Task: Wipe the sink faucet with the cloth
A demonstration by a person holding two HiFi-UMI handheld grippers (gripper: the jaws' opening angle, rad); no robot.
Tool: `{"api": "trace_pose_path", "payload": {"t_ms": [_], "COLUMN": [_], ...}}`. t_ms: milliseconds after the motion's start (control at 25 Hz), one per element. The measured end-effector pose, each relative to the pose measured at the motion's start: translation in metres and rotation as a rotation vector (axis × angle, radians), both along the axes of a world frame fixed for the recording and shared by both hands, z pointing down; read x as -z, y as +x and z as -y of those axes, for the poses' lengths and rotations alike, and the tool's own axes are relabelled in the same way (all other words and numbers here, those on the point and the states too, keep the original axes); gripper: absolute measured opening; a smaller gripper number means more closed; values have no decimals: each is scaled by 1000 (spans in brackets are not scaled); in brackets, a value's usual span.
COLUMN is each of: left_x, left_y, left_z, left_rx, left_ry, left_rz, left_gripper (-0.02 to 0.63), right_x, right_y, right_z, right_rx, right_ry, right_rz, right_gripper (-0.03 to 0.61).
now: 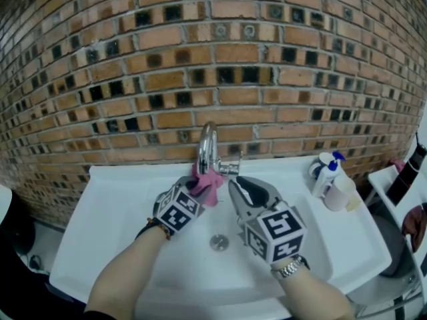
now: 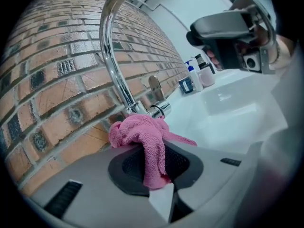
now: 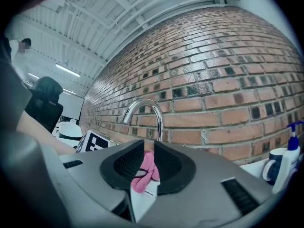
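The chrome faucet (image 1: pixel 208 145) rises from the back rim of the white sink (image 1: pixel 113 205), against the brick wall. A pink cloth (image 1: pixel 210 184) is bunched at the faucet's base. My left gripper (image 1: pixel 200 191) is shut on it. In the left gripper view the cloth (image 2: pixel 142 139) hangs between the pads and touches the foot of the spout (image 2: pixel 114 70). My right gripper (image 1: pixel 235 184) hovers just right of the cloth and holds nothing. Its jaws stand a narrow gap apart. The right gripper view shows the cloth (image 3: pixel 145 172) and faucet (image 3: pixel 142 110) through that gap.
The faucet's lever (image 1: pixel 231 169) sticks out to the right of the spout. A drain (image 1: pixel 219 243) lies in the basin below both grippers. A blue-capped spray bottle (image 1: pixel 327 172) and a white cup (image 1: pixel 341 193) stand on the sink's right rim. A chair (image 1: pixel 408 179) is at far right.
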State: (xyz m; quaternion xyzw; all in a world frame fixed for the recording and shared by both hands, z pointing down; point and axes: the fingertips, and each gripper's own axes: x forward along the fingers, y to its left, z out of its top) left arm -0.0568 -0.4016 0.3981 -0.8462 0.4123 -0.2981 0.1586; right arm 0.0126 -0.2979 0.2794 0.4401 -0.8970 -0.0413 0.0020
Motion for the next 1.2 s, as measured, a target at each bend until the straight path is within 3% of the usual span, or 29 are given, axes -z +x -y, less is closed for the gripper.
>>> {"api": "trace_pose_path", "payload": {"t_ms": [520, 1200], "left_x": [44, 98], "left_y": [12, 15], "left_z": [-6, 2], "left_rx": [-65, -128], "left_ry": [92, 240], "left_rz": [-58, -35], "left_gripper": [68, 67], "right_x": [3, 6], "right_y": [2, 4], "right_z": [-1, -2], "right_rx": [-7, -4], "right_ry": [7, 13], "right_rz": [8, 16], "right_gripper": [78, 78]}}
